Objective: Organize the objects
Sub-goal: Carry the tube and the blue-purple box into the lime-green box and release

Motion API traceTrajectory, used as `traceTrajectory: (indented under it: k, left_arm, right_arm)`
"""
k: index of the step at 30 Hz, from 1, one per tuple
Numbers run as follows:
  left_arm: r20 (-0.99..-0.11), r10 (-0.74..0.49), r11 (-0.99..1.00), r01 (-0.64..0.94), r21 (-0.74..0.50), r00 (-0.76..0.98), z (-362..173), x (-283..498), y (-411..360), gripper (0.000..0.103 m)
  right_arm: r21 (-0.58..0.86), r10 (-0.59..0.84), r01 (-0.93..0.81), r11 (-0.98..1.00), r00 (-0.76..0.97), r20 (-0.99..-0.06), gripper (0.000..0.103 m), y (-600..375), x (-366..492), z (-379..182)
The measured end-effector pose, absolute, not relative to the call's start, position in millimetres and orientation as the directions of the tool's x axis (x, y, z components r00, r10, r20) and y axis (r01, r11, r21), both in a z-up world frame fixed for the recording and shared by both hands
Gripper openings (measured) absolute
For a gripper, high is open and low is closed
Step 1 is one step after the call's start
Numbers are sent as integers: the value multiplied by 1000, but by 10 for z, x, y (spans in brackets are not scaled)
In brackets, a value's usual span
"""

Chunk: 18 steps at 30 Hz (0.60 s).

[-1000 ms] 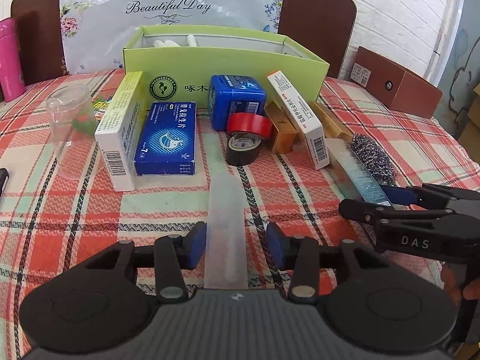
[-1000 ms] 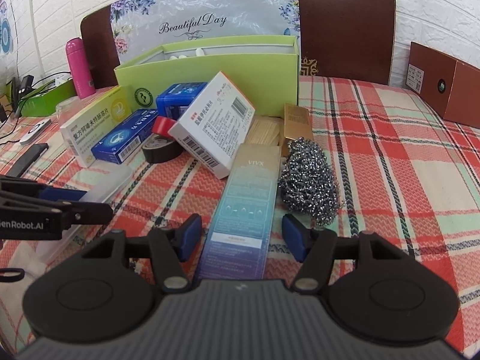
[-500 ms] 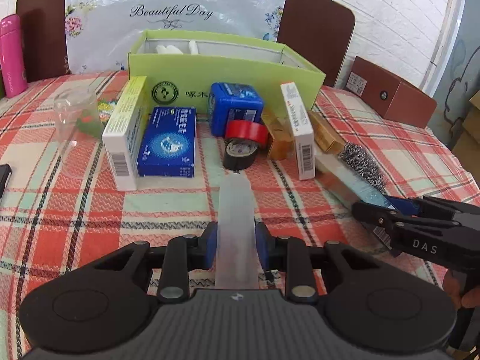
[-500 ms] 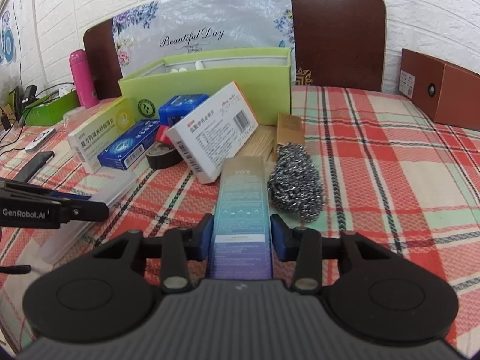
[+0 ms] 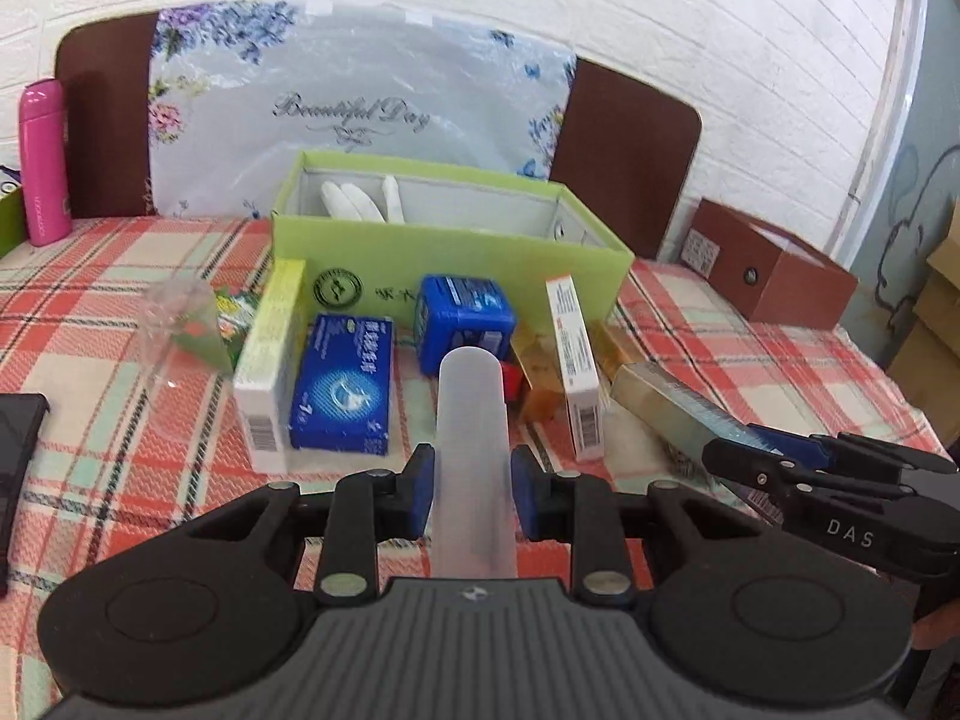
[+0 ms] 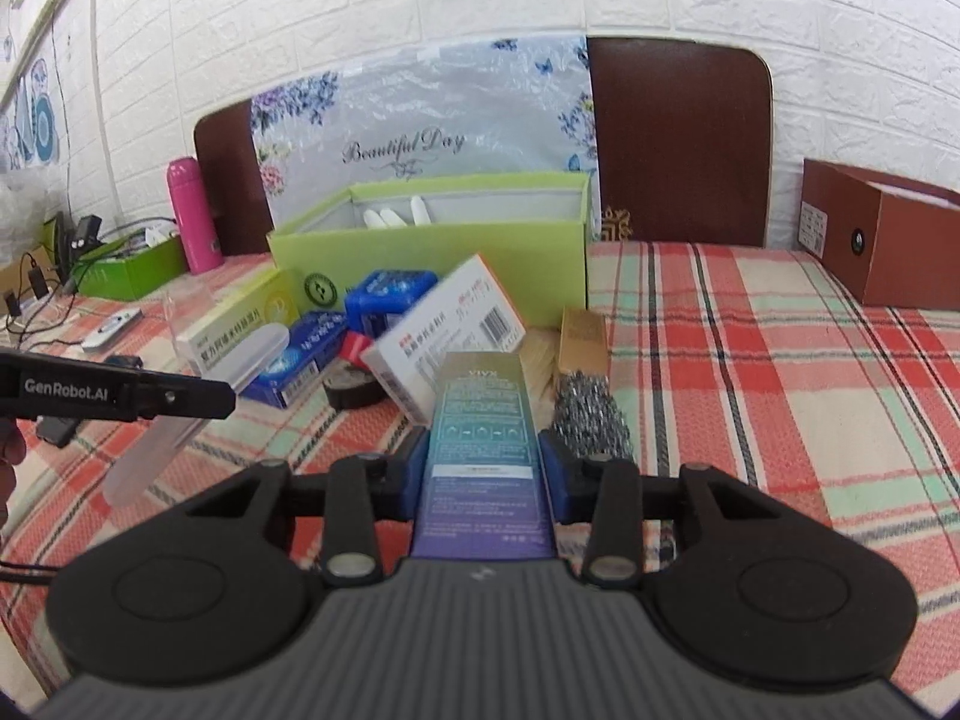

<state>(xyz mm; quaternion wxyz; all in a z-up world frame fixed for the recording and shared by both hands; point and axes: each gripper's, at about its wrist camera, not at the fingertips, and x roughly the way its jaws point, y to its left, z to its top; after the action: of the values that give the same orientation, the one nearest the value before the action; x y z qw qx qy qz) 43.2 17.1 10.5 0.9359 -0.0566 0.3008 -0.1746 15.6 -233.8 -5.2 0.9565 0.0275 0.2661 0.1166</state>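
Observation:
My left gripper [image 5: 471, 483] is shut on a long translucent white case [image 5: 471, 420] and holds it lifted above the checked tablecloth; the case also shows in the right wrist view [image 6: 198, 402]. My right gripper [image 6: 486, 468] is shut on a long teal-to-purple box [image 6: 483, 444], raised off the table; the box also shows in the left wrist view [image 5: 672, 408]. An open green box [image 5: 444, 252] with white items inside stands behind a cluster of small boxes. It appears too in the right wrist view [image 6: 432, 252].
In front of the green box lie a white-green box [image 5: 270, 354], blue boxes [image 5: 342, 384], a white-orange box [image 6: 444, 336], tape rolls [image 6: 354, 384], a gold box [image 6: 582, 336] and a steel scourer [image 6: 591, 420]. A clear cup [image 5: 174, 324], a pink bottle [image 5: 42, 162] and a brown box [image 5: 774, 276] stand around.
Both grippers closed on their objects, the left on the translucent case and the right on the teal box, and lifted them off the table, tilting the views upward.

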Motion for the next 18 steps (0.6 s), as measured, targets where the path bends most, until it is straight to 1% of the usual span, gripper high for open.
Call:
traceTrajectory:
  k: [7, 12, 18]
  left_arm:
    - [-481, -320, 946, 246, -212, 816, 334, 443, 339, 28]
    - [-445, -327, 943, 258, -210, 833, 449, 547, 352, 28]
    - [-426, -321, 943, 243, -228, 846, 563, 755, 414, 28]
  right_arm:
    - [102, 273, -254, 962, 851, -448, 38, -2295, 340, 196]
    - [87, 279, -268, 960, 868, -411, 38, -2230, 458, 328]
    - [69, 302, -299, 952, 873, -382, 38, -2114, 594, 429]
